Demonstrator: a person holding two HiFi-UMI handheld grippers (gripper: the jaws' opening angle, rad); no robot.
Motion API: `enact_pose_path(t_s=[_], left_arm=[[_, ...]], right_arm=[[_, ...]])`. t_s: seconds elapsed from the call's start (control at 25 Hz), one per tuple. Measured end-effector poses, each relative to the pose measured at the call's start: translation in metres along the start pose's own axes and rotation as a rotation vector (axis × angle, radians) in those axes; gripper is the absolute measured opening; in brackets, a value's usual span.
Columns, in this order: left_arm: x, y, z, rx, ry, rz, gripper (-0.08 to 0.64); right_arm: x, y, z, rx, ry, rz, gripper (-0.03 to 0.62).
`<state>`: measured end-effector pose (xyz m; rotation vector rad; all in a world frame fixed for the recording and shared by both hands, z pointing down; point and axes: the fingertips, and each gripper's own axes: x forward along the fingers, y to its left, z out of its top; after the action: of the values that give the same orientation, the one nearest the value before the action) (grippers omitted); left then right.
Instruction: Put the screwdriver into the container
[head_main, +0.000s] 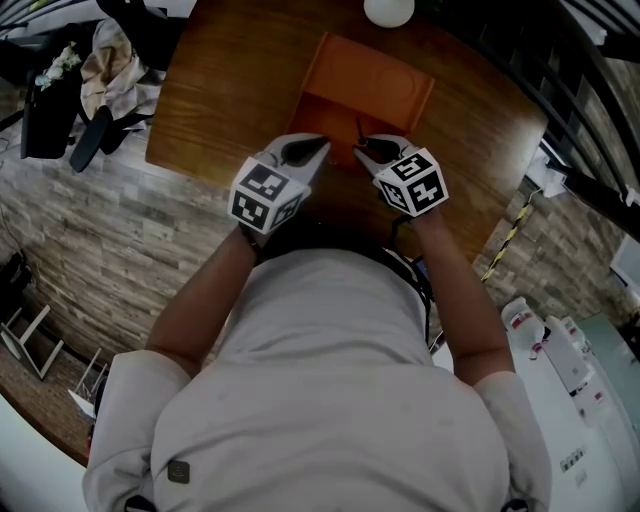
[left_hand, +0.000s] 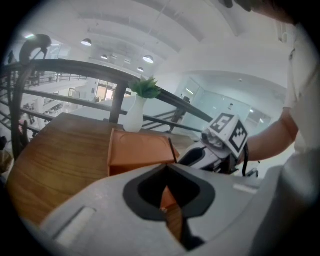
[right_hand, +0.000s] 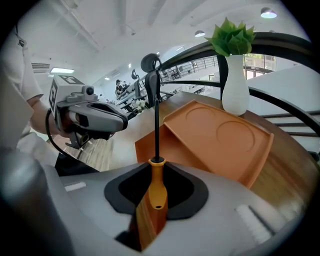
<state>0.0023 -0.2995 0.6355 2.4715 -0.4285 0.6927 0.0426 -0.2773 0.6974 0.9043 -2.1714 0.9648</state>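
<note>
An orange container (head_main: 365, 80) with a flat orange lid (right_hand: 220, 132) resting askew on it stands on the wooden table (head_main: 230, 90). My right gripper (head_main: 368, 150) is shut on the screwdriver (right_hand: 156, 192): the orange handle sits between the jaws and the thin black shaft (right_hand: 156, 125) points up, close to the container's near edge. The shaft (left_hand: 172, 149) also shows in the left gripper view, beside the container (left_hand: 140, 150). My left gripper (head_main: 308, 148) hovers just left of the right one, at the container's near side, its jaws (left_hand: 167, 167) together with nothing in them.
A white vase (right_hand: 235, 85) with a green plant stands behind the container, by a dark railing (left_hand: 75, 65). The table's near edge (head_main: 200, 175) lies under both grippers. A dark chair with clothes (head_main: 100, 70) stands on the floor at the left.
</note>
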Motion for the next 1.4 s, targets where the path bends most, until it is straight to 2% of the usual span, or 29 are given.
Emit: enact_pose_path(t_s=[0.32, 1.04, 1.4], left_arm=[[-0.001, 0.013, -0.006, -0.011, 0.013, 0.014, 0.003], [0.004, 0.039, -0.014, -0.035, 0.029, 0.001, 0.003], [0.004, 0.044, -0.016, -0.043, 0.040, -0.002, 0.003]], right_arm=[[0.020, -0.011, -0.010, -0.031, 0.092, -0.030, 0.089], [0.061, -0.021, -0.016, -0.077, 0.212, -0.077, 0.080], [0.065, -0.025, -0.016, -0.065, 0.195, -0.086, 0.080]])
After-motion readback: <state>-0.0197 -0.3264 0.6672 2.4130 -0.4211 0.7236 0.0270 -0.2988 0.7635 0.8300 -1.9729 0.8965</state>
